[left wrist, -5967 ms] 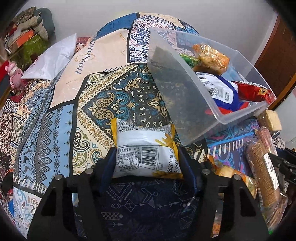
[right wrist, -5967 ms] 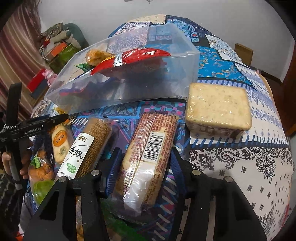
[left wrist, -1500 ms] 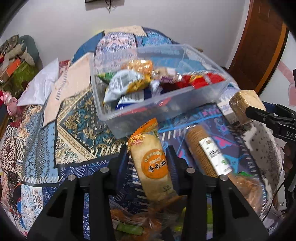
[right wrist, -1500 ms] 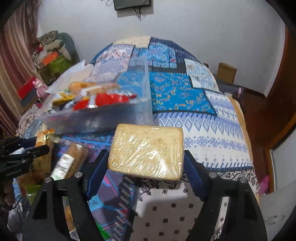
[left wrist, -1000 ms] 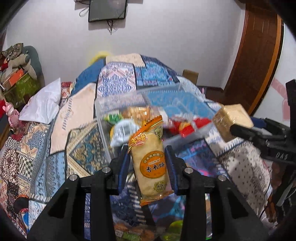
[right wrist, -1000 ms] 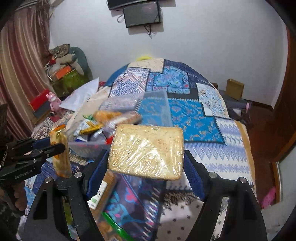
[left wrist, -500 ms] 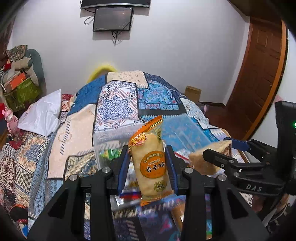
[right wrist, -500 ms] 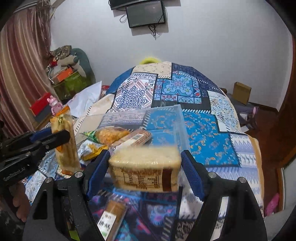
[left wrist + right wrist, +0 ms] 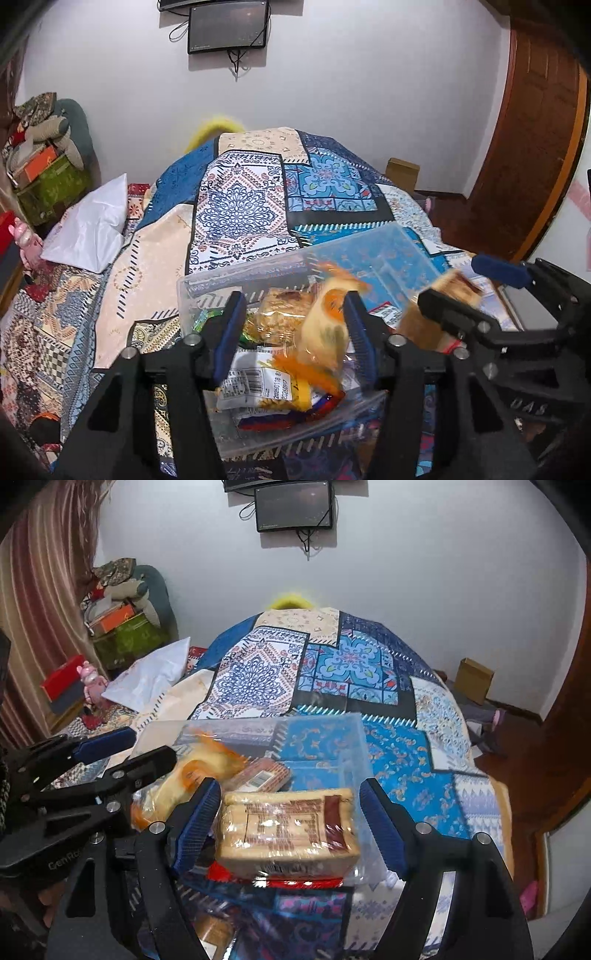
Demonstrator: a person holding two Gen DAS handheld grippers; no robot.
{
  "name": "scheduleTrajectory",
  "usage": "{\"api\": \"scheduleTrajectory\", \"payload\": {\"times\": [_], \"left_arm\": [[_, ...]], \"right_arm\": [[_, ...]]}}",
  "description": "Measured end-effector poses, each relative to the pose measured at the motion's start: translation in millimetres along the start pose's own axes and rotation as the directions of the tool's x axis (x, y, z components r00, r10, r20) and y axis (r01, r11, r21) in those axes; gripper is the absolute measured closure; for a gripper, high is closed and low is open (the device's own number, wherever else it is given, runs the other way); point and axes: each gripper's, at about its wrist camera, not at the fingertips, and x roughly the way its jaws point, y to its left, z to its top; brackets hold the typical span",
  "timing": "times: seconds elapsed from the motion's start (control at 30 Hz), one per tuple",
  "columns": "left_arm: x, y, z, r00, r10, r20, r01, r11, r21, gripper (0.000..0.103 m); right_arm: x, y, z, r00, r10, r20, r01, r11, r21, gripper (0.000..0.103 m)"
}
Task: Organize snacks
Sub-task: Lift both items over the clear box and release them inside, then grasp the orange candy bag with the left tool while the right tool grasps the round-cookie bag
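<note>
A clear plastic bin point(image 9: 207, 291) with several snack packs sits on the patchwork bedspread. My left gripper point(image 9: 291, 332) is open above it, and a yellow-orange rice cracker pack point(image 9: 325, 328), blurred, is loose between the jaws over the bin. My right gripper point(image 9: 288, 823) is open over the bin's near right corner point(image 9: 364, 771), and a wrapped tan cracker block point(image 9: 288, 834) sits between its jaws without touching them. The cracker pack also shows in the right wrist view point(image 9: 195, 775), and the block shows in the left wrist view point(image 9: 450, 288).
A white pillow point(image 9: 88, 229) lies on the bed at the left. Boxes and soft toys point(image 9: 122, 620) pile up in the left corner. A cardboard box point(image 9: 474, 679) stands by the right wall. More snack packs lie below the bin's front edge point(image 9: 218, 930).
Both grippers have opened over the bin. The rice cracker pack and the cracker block have come loose from the jaws and are dropping toward the bin.
</note>
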Motion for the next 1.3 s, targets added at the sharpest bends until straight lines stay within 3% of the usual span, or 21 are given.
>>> {"api": "scheduleTrajectory", "payload": {"times": [0.33,0.57,0.8,1.3], "left_arm": [[-25.0,5.5,-21.8,1.000,0.004,-0.015,-0.003,0.999,0.043,0.042],[-51.0,8.3,-55.7,0.997,-0.008,-0.074,0.013,0.997,0.075,0.036],[-80.3,20.2,-99.5,0.994,0.005,-0.112,0.005,0.996,0.085,0.030],[-100.8,40.3,-188.1,0.970,0.012,-0.244,0.000,0.999,0.050,0.029]], "right_arm": [[-25.5,-2.7,-5.1,0.999,0.033,0.032,-0.033,0.999,0.000,0.027],[-39.4,4.4,-40.1,0.999,0.042,-0.016,-0.043,0.998,-0.040,0.027],[-54.1,10.2,-82.3,0.990,0.110,-0.088,-0.112,0.994,-0.015,0.027],[-59.4,34.0,-159.5,0.962,0.189,-0.197,-0.183,0.982,0.052,0.027]]}}
